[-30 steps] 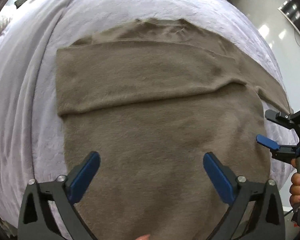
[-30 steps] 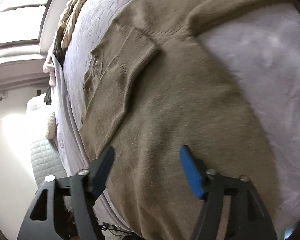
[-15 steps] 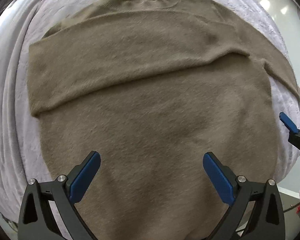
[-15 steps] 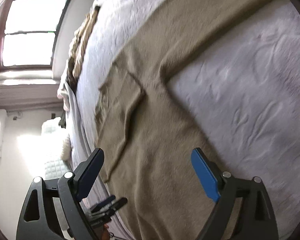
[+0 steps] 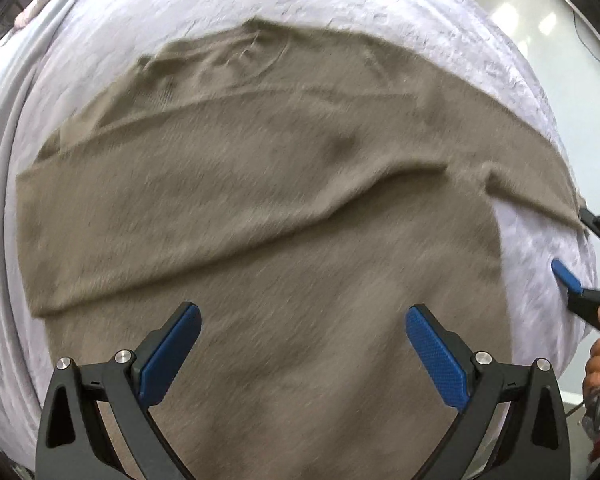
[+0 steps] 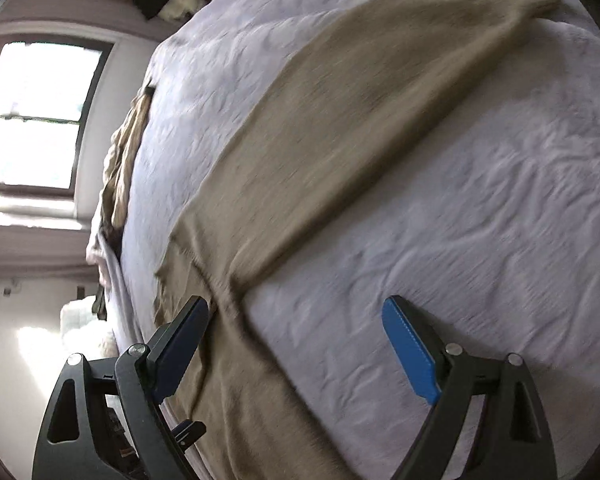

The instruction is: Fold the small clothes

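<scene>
A: Logging tongs first. Left gripper (image 5: 303,354): blue pads spread wide apart, nothing between them, hovering over the lower body of the tan sweater (image 5: 260,208). No contact visible.

B: Right gripper (image 6: 296,350)?

A: Also spread wide, holding nothing. Its left pad sits over the sweater's side near the armpit, its right pad over bare bedspread (image 6: 480,208). In the left wrist view the right gripper (image 5: 576,256) shows at the right edge, beside the outstretched sleeve; one blue pad is visible, and painted fingernails of the right hand (image 5: 598,368) below it.

B: Sweater position?

A: Flat on the pale lavender bedspread (image 5: 340,4), collar away from the left camera. One sleeve is folded across the chest; the other sleeve (image 6: 360,112) runs straight out across the bed.

B: Surroundings?

A: Window (image 6: 32,116) at left in the right wrist view, a heap of beige and dark clothing (image 6: 122,168) along the far bed edge. Nothing obstructs either gripper.

B: Labels, writing?

A: None legible; frames carry motion blur.
</scene>
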Demonstrator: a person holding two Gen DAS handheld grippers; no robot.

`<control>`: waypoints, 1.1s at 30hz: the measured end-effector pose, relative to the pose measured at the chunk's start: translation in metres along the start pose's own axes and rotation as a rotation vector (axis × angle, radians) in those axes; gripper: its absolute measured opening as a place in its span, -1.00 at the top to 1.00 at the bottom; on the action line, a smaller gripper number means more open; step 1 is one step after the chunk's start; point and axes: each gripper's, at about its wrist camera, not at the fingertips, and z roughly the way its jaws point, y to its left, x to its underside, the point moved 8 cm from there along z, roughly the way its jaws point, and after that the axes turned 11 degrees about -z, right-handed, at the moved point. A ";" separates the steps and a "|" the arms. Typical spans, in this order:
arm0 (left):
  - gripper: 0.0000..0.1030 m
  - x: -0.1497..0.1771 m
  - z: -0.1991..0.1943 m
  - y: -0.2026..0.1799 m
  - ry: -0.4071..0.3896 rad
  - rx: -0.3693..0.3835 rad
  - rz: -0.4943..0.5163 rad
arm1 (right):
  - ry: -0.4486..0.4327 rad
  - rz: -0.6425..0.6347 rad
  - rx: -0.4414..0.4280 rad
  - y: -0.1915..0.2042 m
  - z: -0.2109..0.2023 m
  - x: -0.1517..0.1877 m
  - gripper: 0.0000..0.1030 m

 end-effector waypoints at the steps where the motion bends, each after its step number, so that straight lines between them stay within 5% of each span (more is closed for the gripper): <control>1: -1.00 -0.004 -0.001 -0.006 -0.015 0.000 0.002 | -0.007 0.013 -0.006 -0.005 -0.002 -0.002 -0.76; 17: -1.00 -0.043 0.016 -0.078 -0.067 0.031 0.039 | -0.288 0.205 -0.003 -0.072 -0.039 -0.097 -0.76; 19: -1.00 -0.046 0.016 -0.079 -0.073 0.027 0.039 | -0.307 0.262 -0.028 -0.080 -0.041 -0.104 -0.53; 21: -1.00 -0.051 0.019 -0.080 -0.075 0.024 0.036 | -0.309 0.327 -0.086 -0.086 -0.039 -0.110 0.47; 23: -1.00 -0.053 0.020 -0.076 -0.077 0.021 0.032 | -0.314 0.385 -0.189 -0.085 -0.035 -0.115 0.86; 28: -1.00 -0.058 0.023 -0.063 -0.094 -0.007 0.029 | -0.302 0.246 -0.340 -0.034 -0.037 -0.127 0.86; 33: -1.00 -0.057 0.012 -0.032 -0.125 -0.019 0.008 | -0.198 -0.057 -0.407 0.071 -0.022 -0.125 0.86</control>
